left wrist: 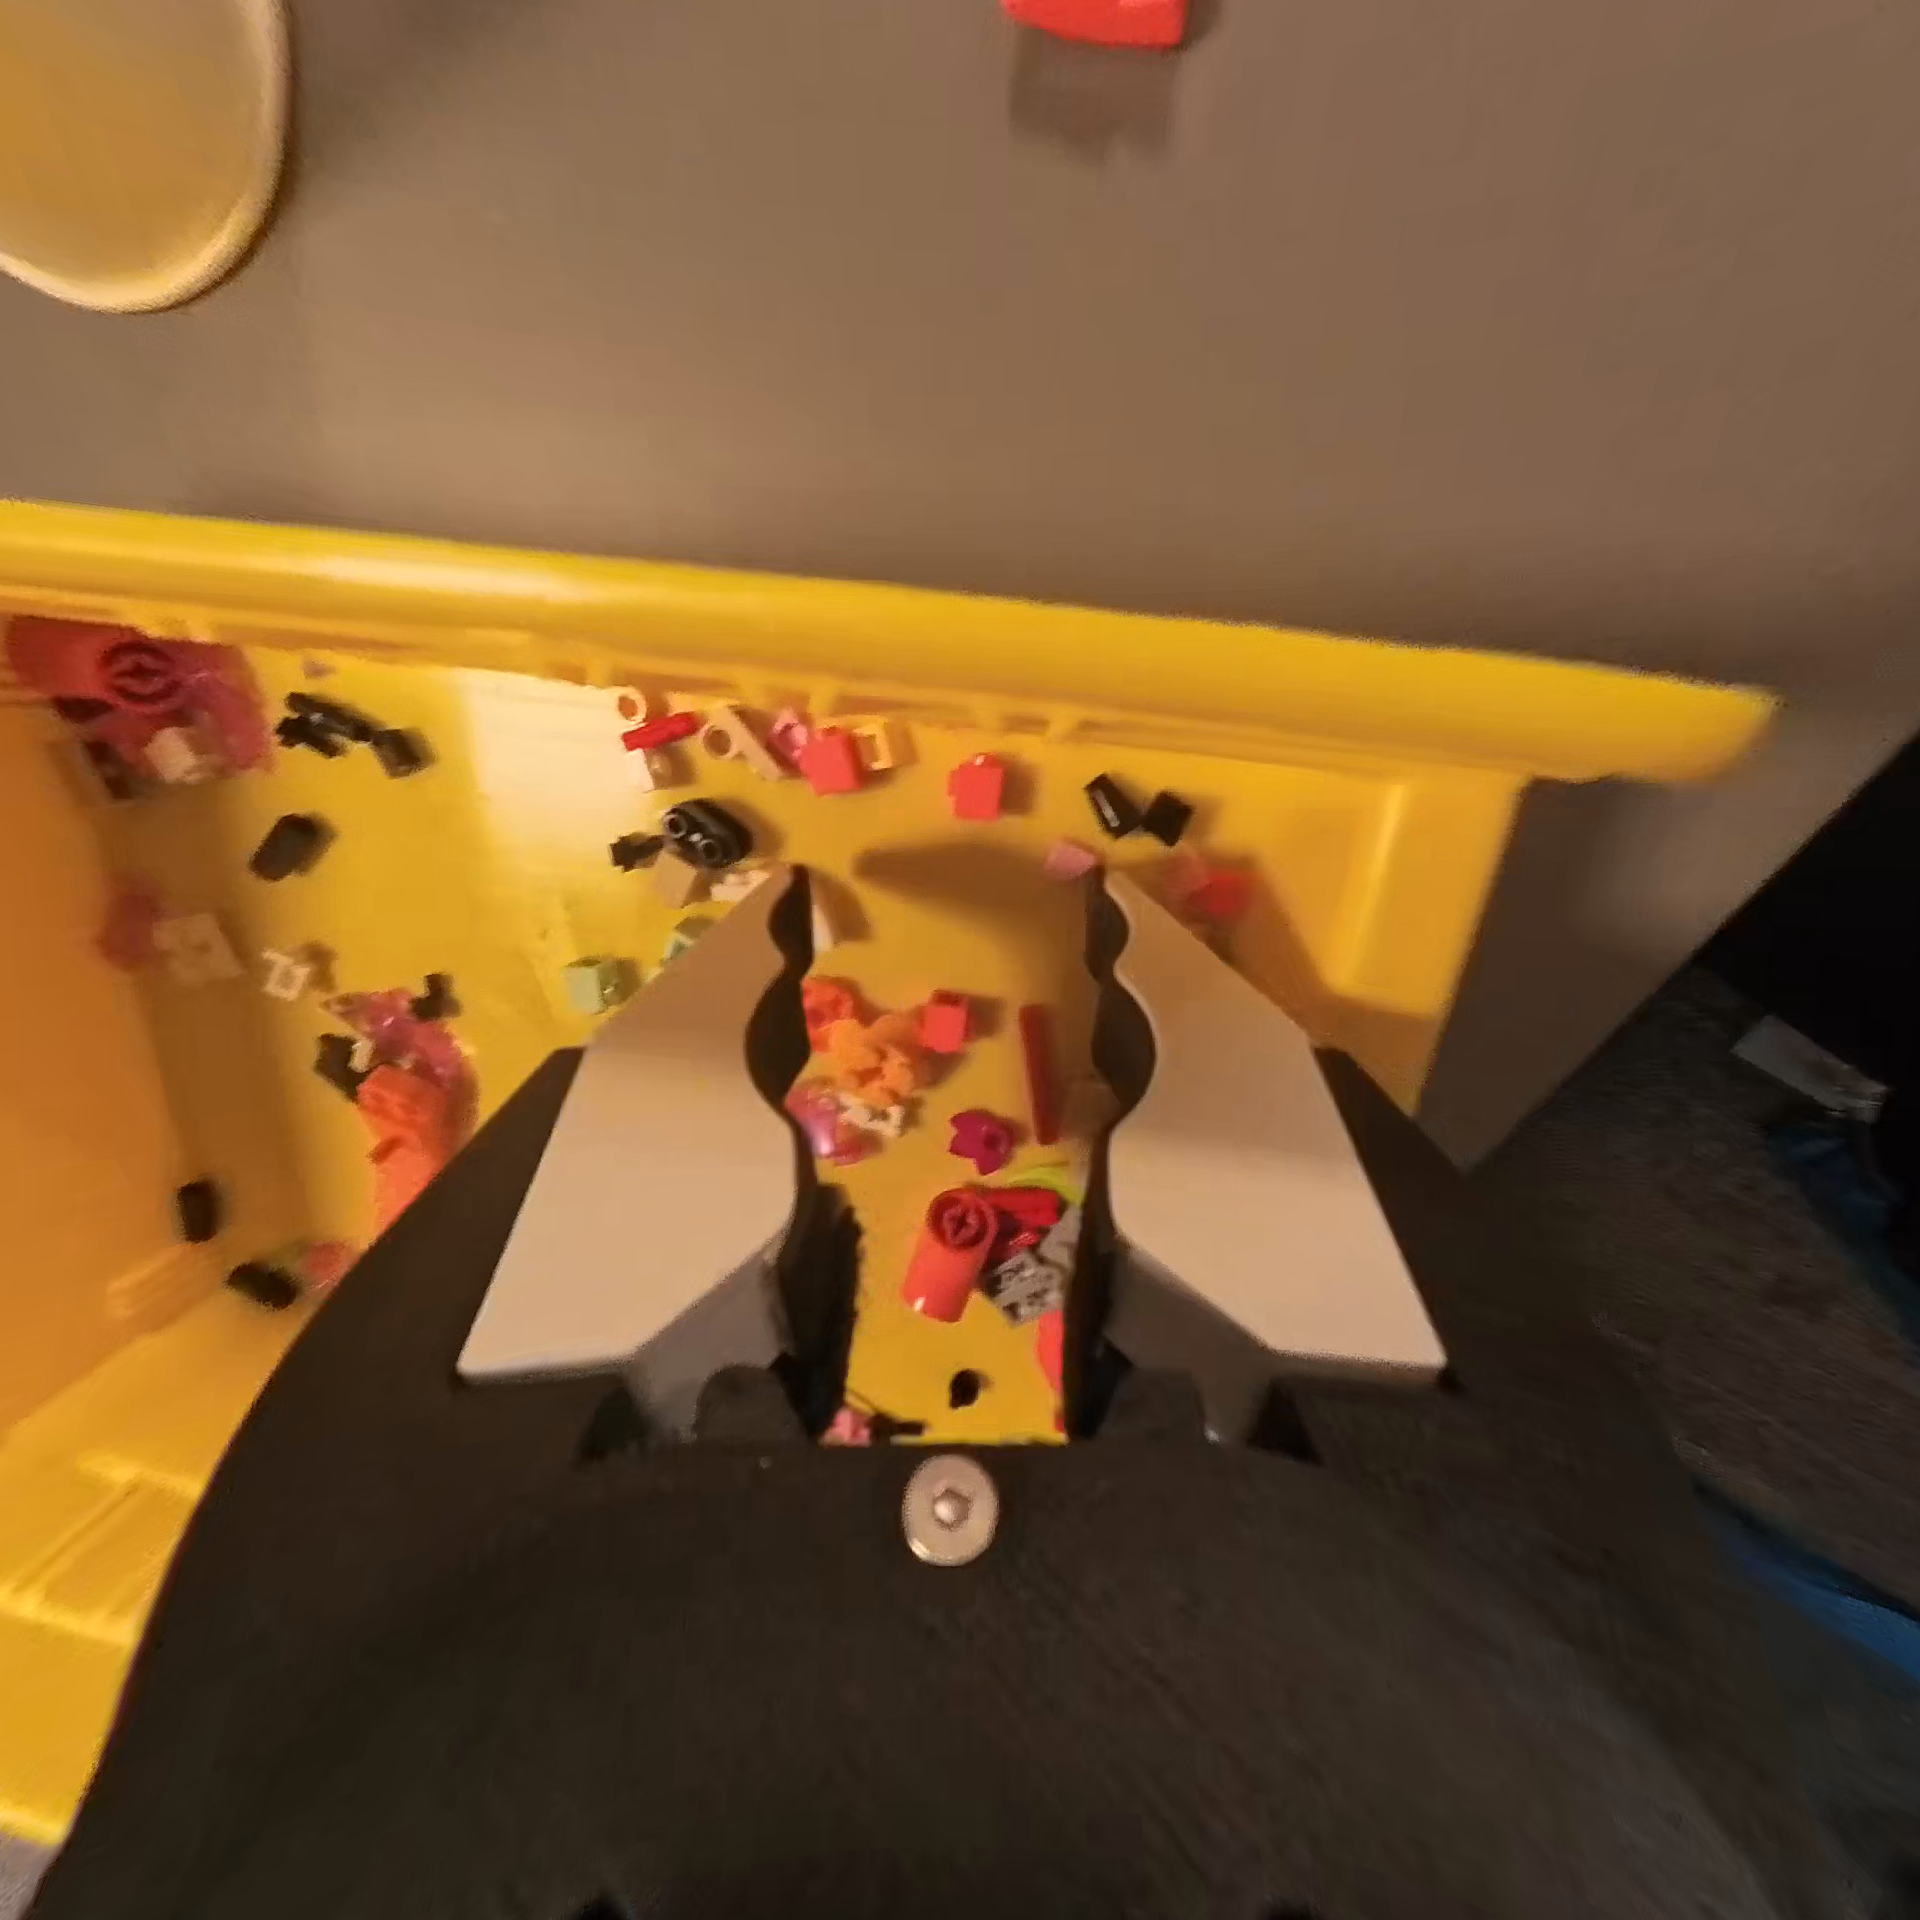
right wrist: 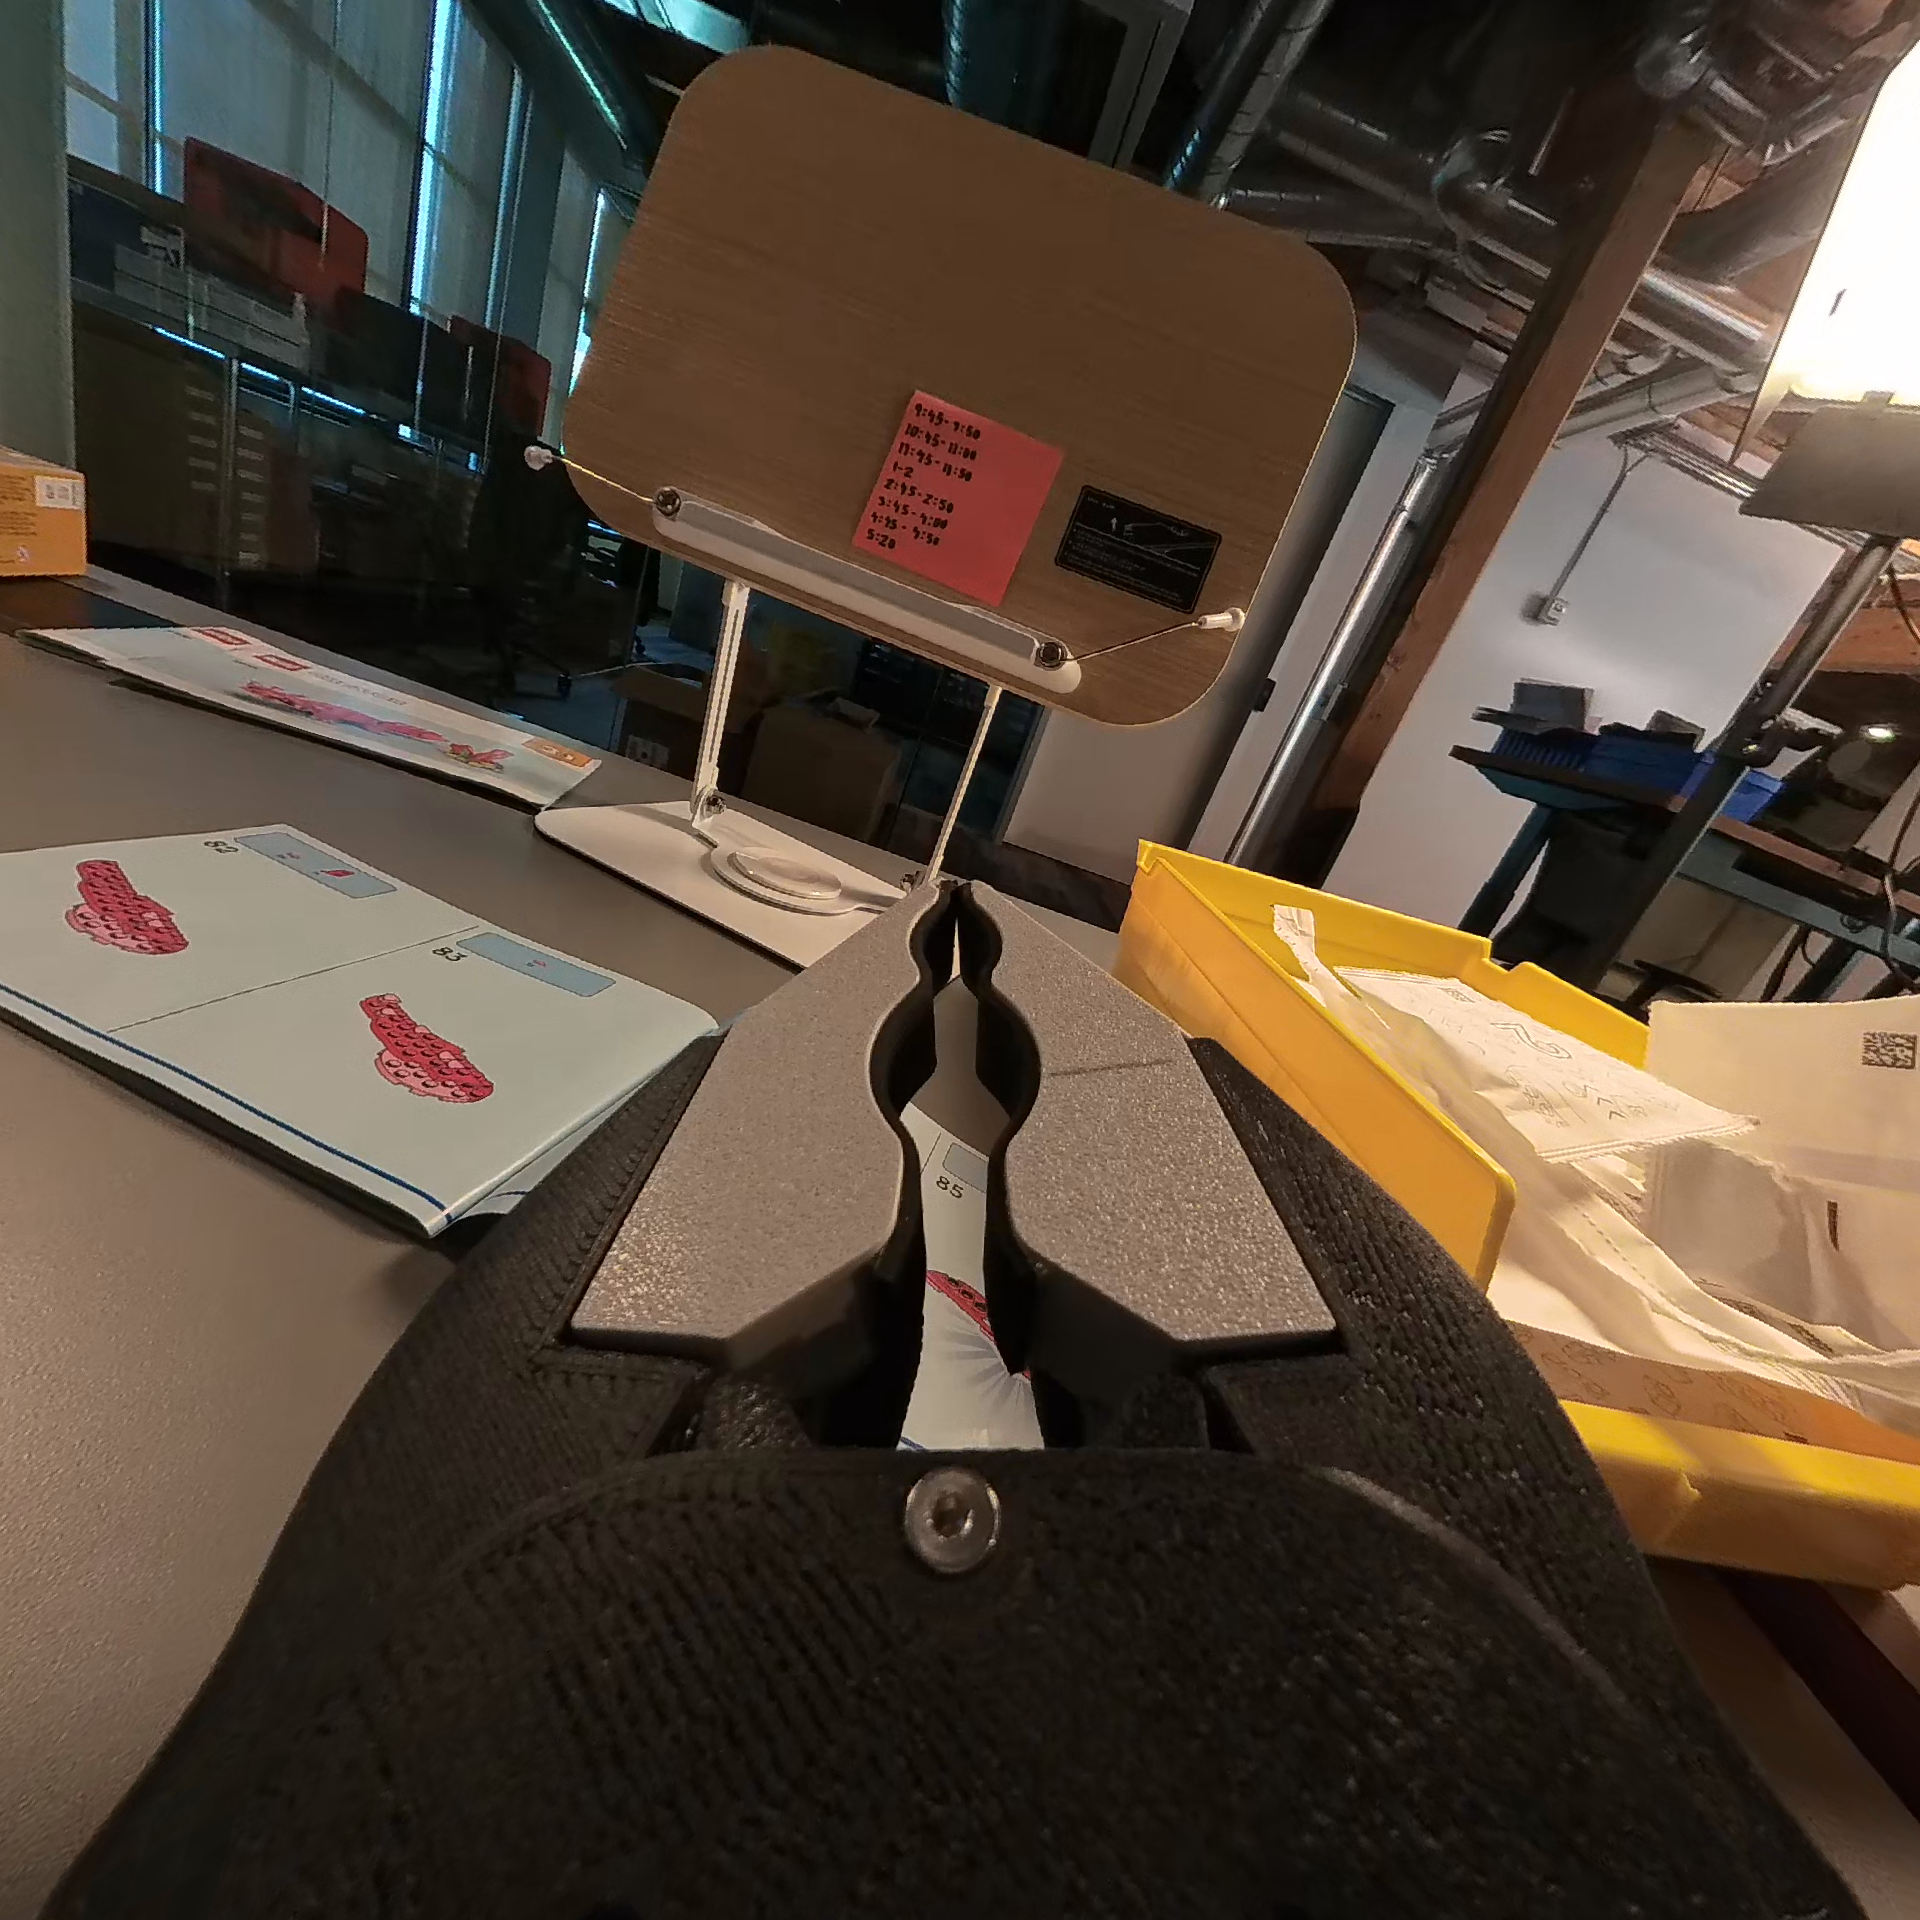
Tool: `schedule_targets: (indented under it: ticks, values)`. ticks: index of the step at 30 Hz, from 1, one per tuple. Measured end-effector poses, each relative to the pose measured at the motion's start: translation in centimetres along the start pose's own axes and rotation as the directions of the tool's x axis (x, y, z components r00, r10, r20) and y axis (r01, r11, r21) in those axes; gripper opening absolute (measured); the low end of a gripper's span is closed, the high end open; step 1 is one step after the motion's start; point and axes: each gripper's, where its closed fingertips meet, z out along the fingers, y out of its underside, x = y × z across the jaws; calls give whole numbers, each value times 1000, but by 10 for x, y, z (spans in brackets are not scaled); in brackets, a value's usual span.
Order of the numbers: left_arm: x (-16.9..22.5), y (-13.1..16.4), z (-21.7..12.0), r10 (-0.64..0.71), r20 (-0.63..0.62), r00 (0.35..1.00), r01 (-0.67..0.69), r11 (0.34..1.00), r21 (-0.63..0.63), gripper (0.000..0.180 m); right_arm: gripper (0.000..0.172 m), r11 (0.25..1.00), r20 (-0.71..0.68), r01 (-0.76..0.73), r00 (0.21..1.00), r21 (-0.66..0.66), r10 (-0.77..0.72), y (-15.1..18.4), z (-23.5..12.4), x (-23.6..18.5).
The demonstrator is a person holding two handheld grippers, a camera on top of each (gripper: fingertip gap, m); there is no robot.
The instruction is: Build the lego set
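The left gripper (left wrist: 945, 883) hangs with its jaws wide and bare over a yellow bin (left wrist: 935, 634) of small scattered bricks (left wrist: 977, 790), the bin's far rim just beyond the fingertips and its right wall near. The right gripper (right wrist: 954, 891), jaws closed on nothing, hovers above an open instruction booklet (right wrist: 312, 997) on the grey table (right wrist: 208, 1351), with a yellow tray (right wrist: 1299, 1039) of paper bags close on the right and a stand (right wrist: 727, 852) farther off.

Both grippers (left wrist: 945, 883) (right wrist: 954, 894): grey wavy-edged fingers, black textured bodies (one silver screw each).
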Motion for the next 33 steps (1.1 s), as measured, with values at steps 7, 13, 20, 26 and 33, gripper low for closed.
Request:
schedule_targets:
  ticks: [7, 13, 20, 26, 33]
  values:
    - [5, -1, -9, 3, -53, 999, 3, 994, 112, 34, 0, 1000, 4, -3, 1000, 2, 3, 0, 0, 0]
    - [14, -2, -3, 40, -84, 996, -30, 993, 116, 23, 0, 1000, 6, 0, 1000, 1, 0, 0, 0, -1]
    - [17, -2, 2, -25, -168, 985, 42, 994, 98, 18, 0, 1000, 6, 1, 1000, 2, -1, 0, 0, -1]
    - [16, -5, 3, -11, -140, 990, 25, 994, 102, 9, 0, 1000, 10, -6, 1000, 5, 6, -1, 0, -1]
    - [-3, 3, -4, -9, -8, 1000, 9, 997, 75, 9, 0, 1000, 6, -13, 1000, 6, 13, -1, 0, 0]
